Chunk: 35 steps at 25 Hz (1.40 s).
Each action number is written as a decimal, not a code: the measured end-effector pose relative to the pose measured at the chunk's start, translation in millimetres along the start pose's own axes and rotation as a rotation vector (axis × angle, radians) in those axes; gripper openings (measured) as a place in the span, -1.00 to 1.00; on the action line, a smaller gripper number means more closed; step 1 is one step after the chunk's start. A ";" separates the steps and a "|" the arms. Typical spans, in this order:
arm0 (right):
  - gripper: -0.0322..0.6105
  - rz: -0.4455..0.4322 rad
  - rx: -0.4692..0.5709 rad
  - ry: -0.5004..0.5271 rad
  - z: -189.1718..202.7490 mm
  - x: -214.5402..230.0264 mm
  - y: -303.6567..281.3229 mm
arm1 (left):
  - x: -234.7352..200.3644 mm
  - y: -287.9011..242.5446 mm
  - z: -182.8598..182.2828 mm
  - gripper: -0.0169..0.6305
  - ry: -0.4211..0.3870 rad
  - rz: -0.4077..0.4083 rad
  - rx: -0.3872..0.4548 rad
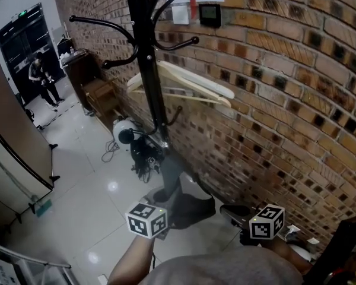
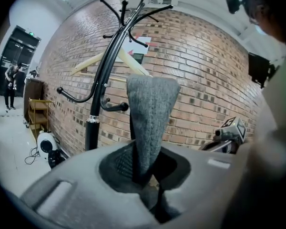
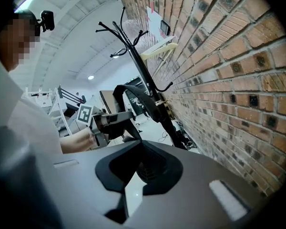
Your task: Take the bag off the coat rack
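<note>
Left gripper (image 2: 142,178): jaws clamped together on the grey strap (image 2: 150,118) of the bag; the fabric is pinched between the pads and rises straight up out of the grip.
Right gripper (image 3: 133,185): jaws stand slightly apart, with nothing between them; a wedge of pale floor shows through the gap.
Strap: a folded grey felt loop, upright above the left jaws, in front of the brick wall (image 1: 285,100). In the left gripper view its top lies on no hook; the lowest hook of the rack is just beside it, to the left.
Bag (image 1: 193,209): a dark grey body, low in the head view, between the two grippers and near the foot of the rack. Whether it rests on the floor (image 1: 89,183) cannot be told.
Coat rack (image 1: 151,76): a black pole with curved hooks, upright, close to the wall.
Hangers (image 1: 190,85): pale wooden hangers on the rack, on the wall side of the pole.
Gripper positions: both at the lower edge of the head view, marker cubes upward, left gripper nearer the pole.
Background: a person (image 1: 43,79) stands far off by a dark doorway.
</note>
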State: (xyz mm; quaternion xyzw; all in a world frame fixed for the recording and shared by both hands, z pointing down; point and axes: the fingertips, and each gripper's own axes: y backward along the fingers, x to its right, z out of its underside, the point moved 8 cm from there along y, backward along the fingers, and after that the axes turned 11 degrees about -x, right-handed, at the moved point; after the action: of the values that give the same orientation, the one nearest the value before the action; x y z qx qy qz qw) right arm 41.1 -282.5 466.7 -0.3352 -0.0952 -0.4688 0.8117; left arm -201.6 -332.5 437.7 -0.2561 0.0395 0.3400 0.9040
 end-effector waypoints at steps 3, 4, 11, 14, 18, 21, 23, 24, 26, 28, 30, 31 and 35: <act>-0.90 -0.017 0.002 0.011 18.8 -16.9 17.4 | 38.3 18.6 24.2 -0.84 -0.003 -0.005 -0.006; -0.90 -0.023 0.003 0.015 27.2 -23.8 24.4 | 51.3 25.4 33.3 -0.84 0.003 -0.008 -0.010; -0.90 -0.051 -0.004 0.035 105.7 -74.9 93.6 | 159.7 77.3 90.0 -0.85 0.059 -0.033 0.011; -0.90 -0.061 -0.011 0.047 145.3 -98.8 130.2 | 212.8 97.2 116.4 -0.84 0.082 -0.038 0.013; -0.90 -0.078 -0.014 0.062 195.1 -128.6 175.7 | 283.8 124.7 150.5 -0.84 0.096 -0.033 0.025; -0.90 -0.088 -0.009 0.057 224.9 -143.8 203.9 | 332.4 143.3 171.6 -0.84 0.113 -0.016 0.028; -0.90 -0.084 0.001 0.050 239.9 -152.5 219.7 | 363.0 155.2 183.4 -0.84 0.118 -0.001 0.028; -0.90 -0.081 0.006 0.049 245.9 -157.2 226.3 | 376.7 161.5 188.0 -0.84 0.116 0.002 0.028; -0.90 -0.084 0.009 0.049 255.3 -167.9 237.4 | 399.6 173.6 194.0 -0.84 0.109 0.003 0.031; -0.90 -0.097 0.006 0.053 264.0 -180.7 248.2 | 419.2 183.2 200.6 -0.84 0.105 0.002 0.027; -0.90 -0.109 0.000 0.066 273.6 -194.3 258.3 | 436.6 190.8 209.9 -0.84 0.107 0.003 0.016; -0.90 -0.111 -0.005 0.077 278.2 -200.6 262.4 | 444.5 194.3 214.5 -0.84 0.109 0.003 0.010; -0.90 -0.110 -0.010 0.093 291.0 -216.7 277.9 | 468.2 205.3 227.5 -0.84 0.104 -0.001 -0.001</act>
State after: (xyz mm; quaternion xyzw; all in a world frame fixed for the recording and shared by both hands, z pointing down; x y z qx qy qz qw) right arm 199.3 146.2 459.0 -0.3113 -0.0736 -0.5282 0.7865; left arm 3.1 188.3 430.2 -0.2739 0.0860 0.3257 0.9008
